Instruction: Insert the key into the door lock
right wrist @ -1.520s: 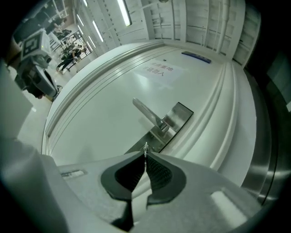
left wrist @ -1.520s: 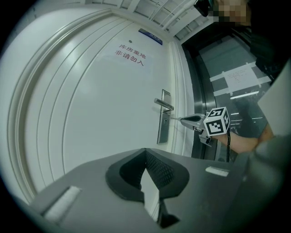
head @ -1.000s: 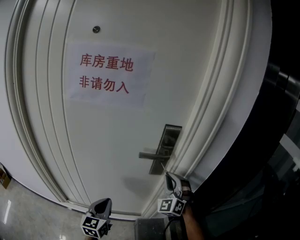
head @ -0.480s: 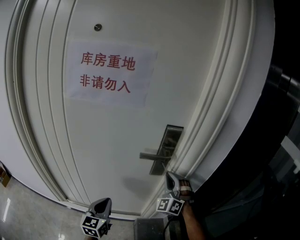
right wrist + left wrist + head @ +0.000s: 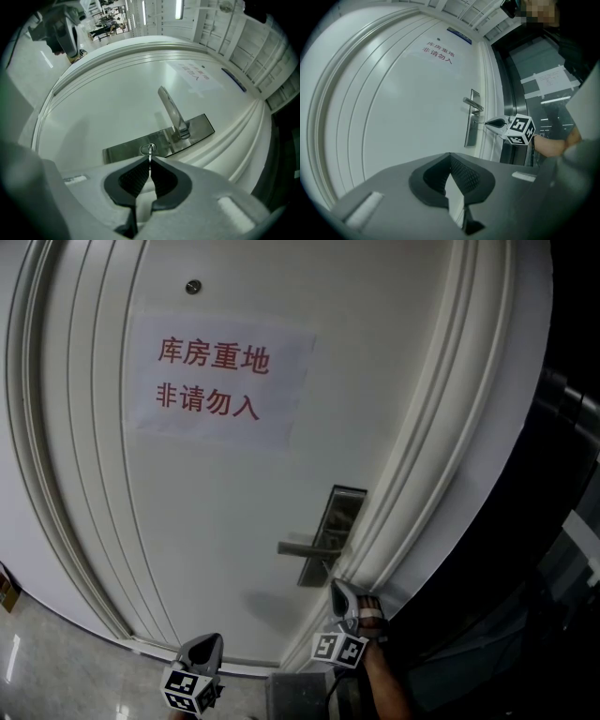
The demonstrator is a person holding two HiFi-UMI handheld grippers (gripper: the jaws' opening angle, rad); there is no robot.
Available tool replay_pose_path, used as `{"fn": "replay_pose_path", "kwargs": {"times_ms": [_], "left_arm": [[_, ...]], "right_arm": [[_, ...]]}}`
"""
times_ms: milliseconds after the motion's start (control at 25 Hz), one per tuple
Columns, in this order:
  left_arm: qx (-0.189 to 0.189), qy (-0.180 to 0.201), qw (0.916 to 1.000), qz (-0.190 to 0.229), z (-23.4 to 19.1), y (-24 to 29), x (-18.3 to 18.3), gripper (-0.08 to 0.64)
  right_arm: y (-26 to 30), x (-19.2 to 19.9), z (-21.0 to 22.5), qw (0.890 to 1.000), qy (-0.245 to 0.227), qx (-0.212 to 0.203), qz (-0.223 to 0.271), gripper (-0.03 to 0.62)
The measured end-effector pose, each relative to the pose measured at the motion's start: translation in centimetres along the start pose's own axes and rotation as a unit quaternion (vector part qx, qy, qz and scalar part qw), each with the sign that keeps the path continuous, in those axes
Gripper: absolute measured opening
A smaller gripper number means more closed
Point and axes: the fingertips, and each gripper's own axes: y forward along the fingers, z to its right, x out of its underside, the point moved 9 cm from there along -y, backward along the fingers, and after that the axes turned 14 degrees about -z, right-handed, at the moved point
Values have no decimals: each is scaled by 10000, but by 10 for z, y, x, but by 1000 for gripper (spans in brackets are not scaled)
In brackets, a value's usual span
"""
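Observation:
A brushed-metal lock plate (image 5: pixel 339 512) with a lever handle (image 5: pixel 298 547) sits on a white door (image 5: pixel 216 521). Just below the plate, my right gripper (image 5: pixel 337 589) is shut on a small silver key (image 5: pixel 150 153). In the right gripper view the key's tip meets the round keyhole in the lock plate (image 5: pixel 197 129), below the handle (image 5: pixel 168 105); how deep it sits I cannot tell. My left gripper (image 5: pixel 208 641) hangs low, away from the door, shut with nothing in it. The left gripper view shows the right gripper (image 5: pixel 487 123) at the plate (image 5: pixel 471 131).
A paper sign (image 5: pixel 225 381) with red characters is taped high on the door, under a small round fitting (image 5: pixel 192 286). A ribbed white door frame (image 5: pixel 422 474) runs right of the lock, with dark glass (image 5: pixel 562 521) beyond. Glossy floor (image 5: pixel 37 652) lies at lower left.
The right gripper with the key has edged slightly closer to the lock plate. The left gripper has stayed where it was.

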Motion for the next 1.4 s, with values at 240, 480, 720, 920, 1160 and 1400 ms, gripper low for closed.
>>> {"fn": "replay_pose_path", "kwargs": {"times_ms": [240,480,720,920,1160,1400], "left_arm": [[-28,-12,10000,14,-2,0,0,3],[-31,-36,10000,22,-4,0,0,3],[-44,-56,10000,35,-5,-2,0,3],[-61,-80,9999,73,-8,-4,0,3],[-60,-115,9999,113,-9,-6,1,3],[-103,-149,9997,157,-12,-9,2,3]], "right_arm": [[3,-1,0,10000,-79,19,-26,11],[6,-3,0,9997,-194,31,-130,11],[7,-6,-1,9991,-366,81,-213,11],[8,-9,-1,9983,-496,131,-273,11],[8,-11,-1,9973,-616,132,-366,11],[9,-14,0,9957,-774,160,-482,11]]}}
